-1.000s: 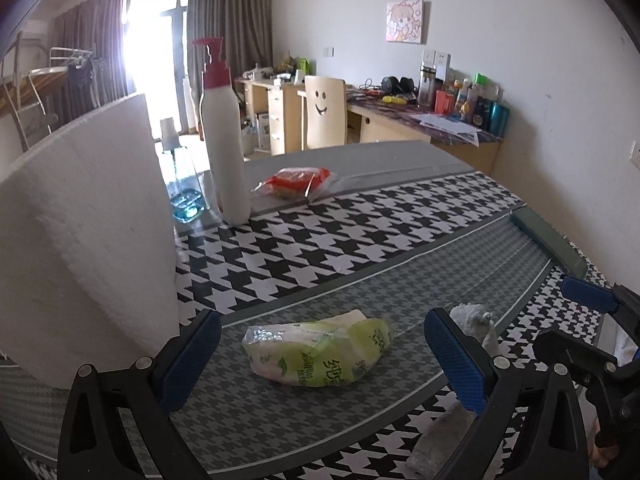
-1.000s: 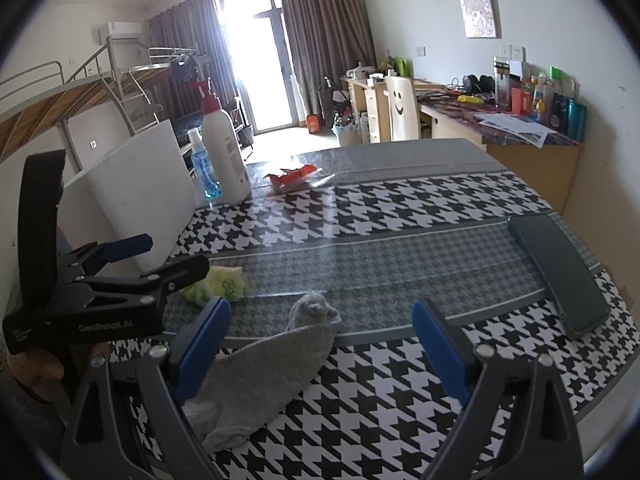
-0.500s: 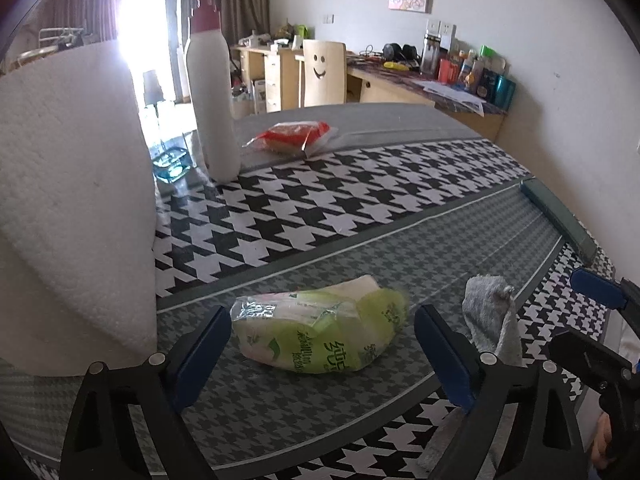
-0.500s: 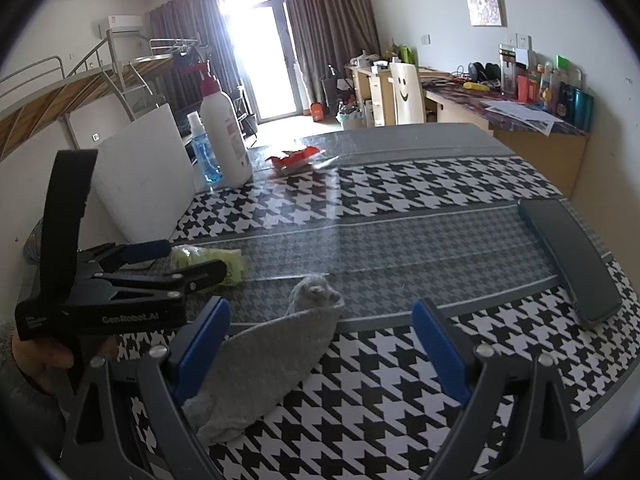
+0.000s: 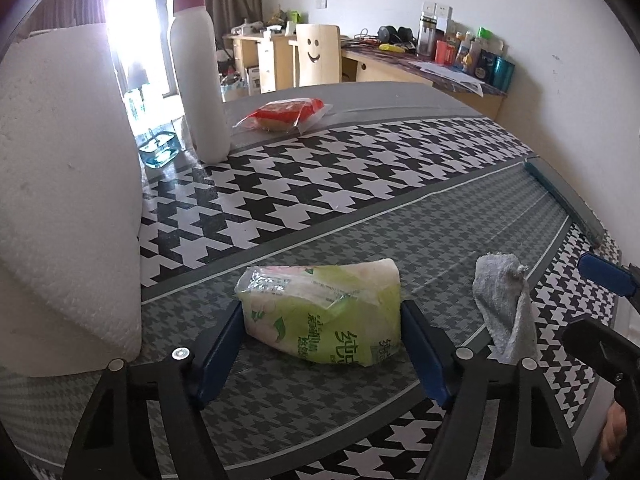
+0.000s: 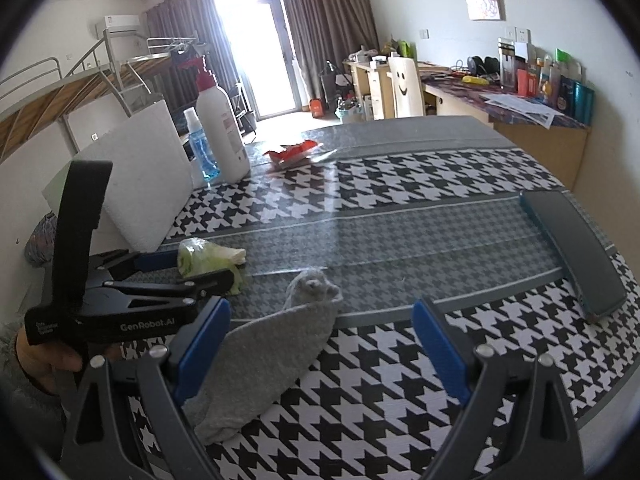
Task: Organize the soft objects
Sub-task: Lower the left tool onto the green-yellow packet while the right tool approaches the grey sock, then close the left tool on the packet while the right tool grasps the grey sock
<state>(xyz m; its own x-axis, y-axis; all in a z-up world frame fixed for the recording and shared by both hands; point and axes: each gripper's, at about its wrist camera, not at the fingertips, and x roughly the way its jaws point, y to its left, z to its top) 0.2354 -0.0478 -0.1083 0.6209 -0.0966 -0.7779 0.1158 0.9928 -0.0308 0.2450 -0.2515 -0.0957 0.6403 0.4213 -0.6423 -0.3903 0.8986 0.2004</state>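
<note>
**Left tool closing around the tissue pack**

The left tool [image 5: 322, 338] sits low over the bench [image 5: 360, 184], its jaws on either side of the green tissue pack [image 5: 320, 320]. The jaws have just been closing in, and the blue pads [image 5: 220, 350] now stand right at the pack's two ends; whether they press on it yet I cannot tell. The pack lies flat on the grey band of the patterned cloth, near a white foam block [image 5: 60, 200].

The right tool [image 6: 320, 348] hangs released, jaws wide apart, above a grey sock [image 6: 276, 348]. The sock lies on the bench just right of the pack, its toe end bunched up, its body by the right tool's left pad, nothing gripping it.

Farther back stand a white pump bottle [image 5: 198, 76] and a red packet [image 5: 286, 114]. A dark case [image 6: 572, 248] lies at the bench's right edge.
</note>
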